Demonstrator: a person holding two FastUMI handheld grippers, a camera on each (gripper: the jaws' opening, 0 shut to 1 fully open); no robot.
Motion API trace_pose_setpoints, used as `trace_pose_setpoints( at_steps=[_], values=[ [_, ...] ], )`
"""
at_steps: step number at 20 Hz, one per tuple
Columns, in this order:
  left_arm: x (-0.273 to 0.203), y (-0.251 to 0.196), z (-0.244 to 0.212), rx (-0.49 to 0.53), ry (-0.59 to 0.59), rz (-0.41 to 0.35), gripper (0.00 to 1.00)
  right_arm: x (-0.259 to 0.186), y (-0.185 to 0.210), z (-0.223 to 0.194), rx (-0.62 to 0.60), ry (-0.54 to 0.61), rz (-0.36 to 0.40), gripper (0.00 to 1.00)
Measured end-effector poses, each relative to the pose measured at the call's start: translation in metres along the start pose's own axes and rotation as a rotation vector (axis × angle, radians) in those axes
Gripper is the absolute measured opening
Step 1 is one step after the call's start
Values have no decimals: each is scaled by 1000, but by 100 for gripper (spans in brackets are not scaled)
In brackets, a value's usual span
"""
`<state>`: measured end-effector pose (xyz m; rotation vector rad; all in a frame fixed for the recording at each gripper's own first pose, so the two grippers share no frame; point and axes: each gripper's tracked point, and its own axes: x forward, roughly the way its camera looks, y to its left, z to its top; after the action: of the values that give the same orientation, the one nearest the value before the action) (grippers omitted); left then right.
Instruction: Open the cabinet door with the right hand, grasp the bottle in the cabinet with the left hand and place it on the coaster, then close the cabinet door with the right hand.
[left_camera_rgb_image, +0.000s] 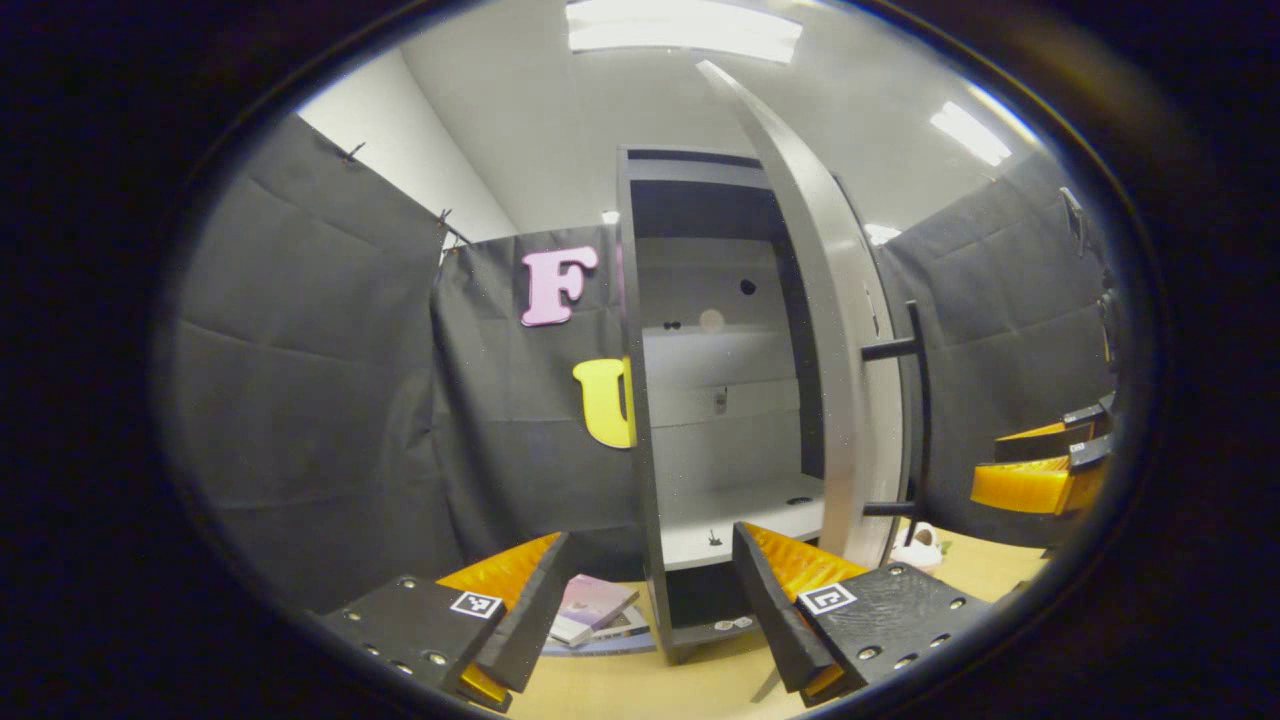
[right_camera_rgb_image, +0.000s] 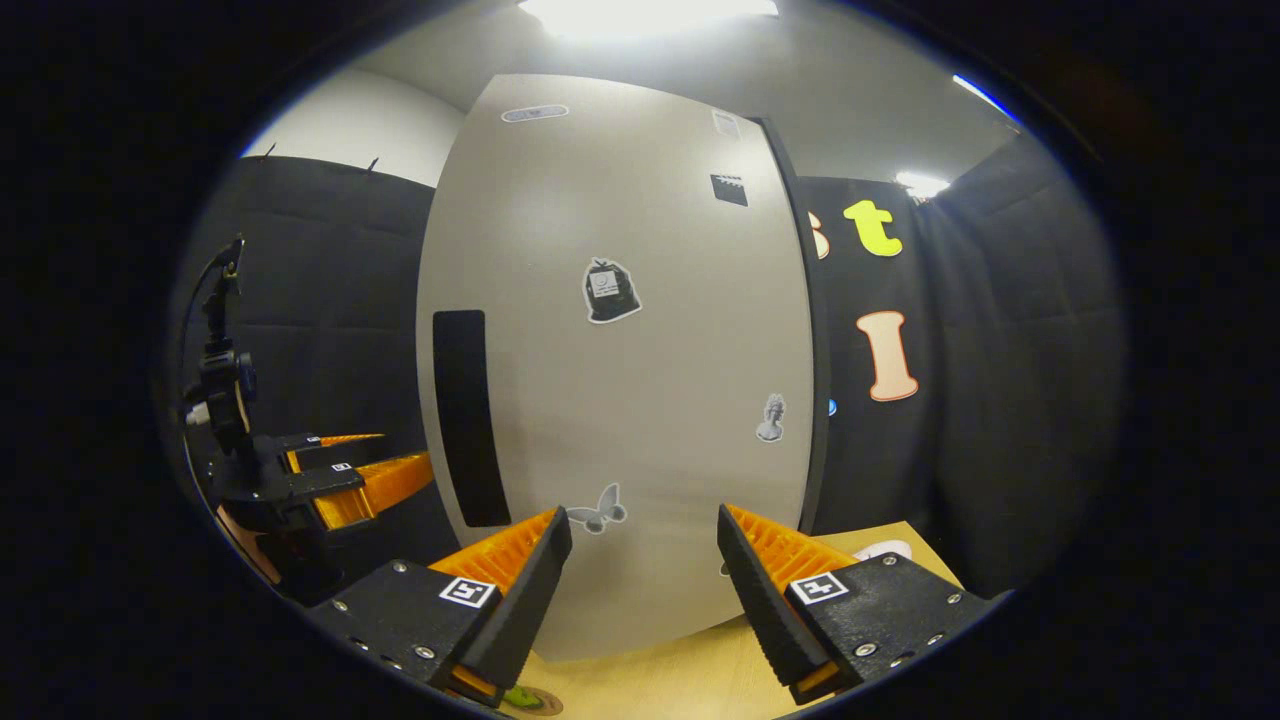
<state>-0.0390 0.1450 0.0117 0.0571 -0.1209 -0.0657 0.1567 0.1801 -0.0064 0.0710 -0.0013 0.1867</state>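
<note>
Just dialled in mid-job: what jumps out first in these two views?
In the left gripper view, the tall grey cabinet stands open at centre, its pale door swung right with a black bar handle. In the right gripper view, that door's sticker-dotted face looms ahead of the open right gripper.

Small dark bits on the cabinet shelves (left_camera_rgb_image: 740, 510), too small to tell. Book (left_camera_rgb_image: 592, 608) on the worktop (left_camera_rgb_image: 640, 685) partly hidden behind left gripper fingers (left_camera_rgb_image: 530, 600). White object (left_camera_rgb_image: 918, 548) behind the door (left_camera_rgb_image: 850, 400), partly hidden. Green-topped thing (right_camera_rgb_image: 527, 699) cut off at the edge in the right gripper view.
</note>
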Motion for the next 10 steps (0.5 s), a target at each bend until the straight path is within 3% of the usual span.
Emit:
trace_pose_setpoints(
  at_steps=[7,10],
  values=[
    [11,-18,17,-36,8,36,91,23,-45,11,-31,-13,-128,93],
    [15,-24,23,-48,15,56,91,28,-76,3,-34,31,-253,92]
  ],
)
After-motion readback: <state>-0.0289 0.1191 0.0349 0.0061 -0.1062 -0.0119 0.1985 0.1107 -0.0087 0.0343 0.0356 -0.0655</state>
